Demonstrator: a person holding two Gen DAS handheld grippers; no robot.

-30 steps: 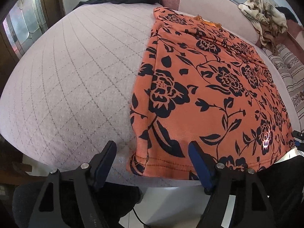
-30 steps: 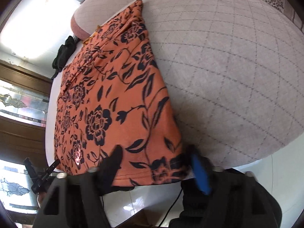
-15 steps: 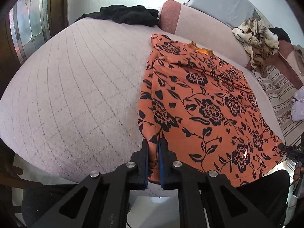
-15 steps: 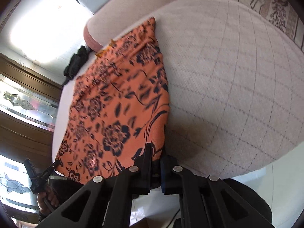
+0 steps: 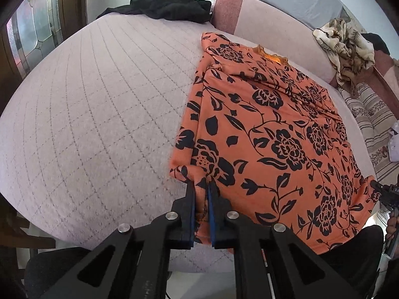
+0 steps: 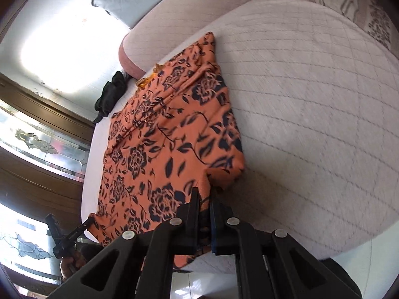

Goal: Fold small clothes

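The orange flowered top (image 5: 269, 129) lies flat on the pink quilted bed (image 5: 94, 104). The left claw (image 5: 201, 189) pinches one near corner, the right claw (image 6: 204, 199) the other. Only the left view shows the crumpled beige cloth (image 5: 346, 42). A black garment (image 5: 169, 7) lies far back, with bare bed on both sides.

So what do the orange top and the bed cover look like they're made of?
Orange top: likely a thin, stretchy knit with a matte black flower print; it drapes and bunches softly. Bed cover: seemingly quilted, slightly fuzzy pale fabric, with stitched diamond lines.
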